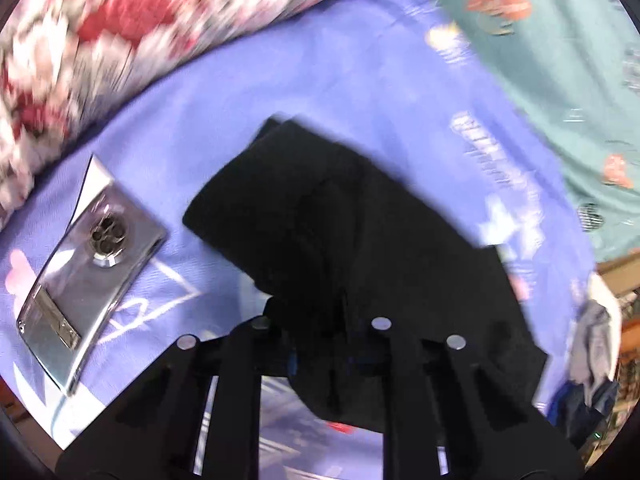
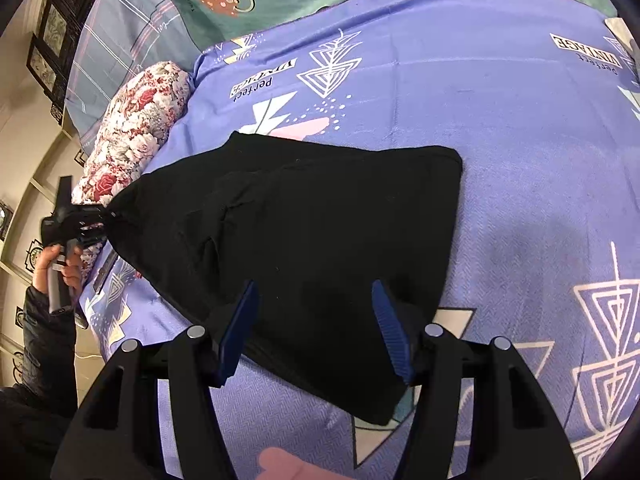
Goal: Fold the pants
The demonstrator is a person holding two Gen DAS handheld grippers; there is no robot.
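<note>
**Left tongs pinch one end of the pants while the right tongs wait spread over the other**

While the black pants [image 2: 320,240] lie partly folded on the purple bed sheet [image 2: 500,120], their long axis runs in the right wrist view from middle left, where the cloth is drawn to a point, toward the lower centre. At that pulled point the left tongs [image 2: 102,216] are pressed together on a bunch of the fabric, gripped by the person's hand [image 2: 60,264] at the frame's left edge. The left wrist view bears this out (blurred as it is): dark cloth fills the space between the closed left tongs [image 1: 320,344], and a phone [image 1: 88,264] lies on the sheet at lower left.

The right tongs [image 2: 316,328] stand spread, holding nothing, their blue pads [image 2: 240,328] either side of the pants' near end at lower centre; whether they touch the cloth is unclear. That near end lies straight ahead of the right tongs, so closing there seems the likely next grip. A floral pillow [image 2: 136,128] sits upper left, beside the lifted end.
</note>
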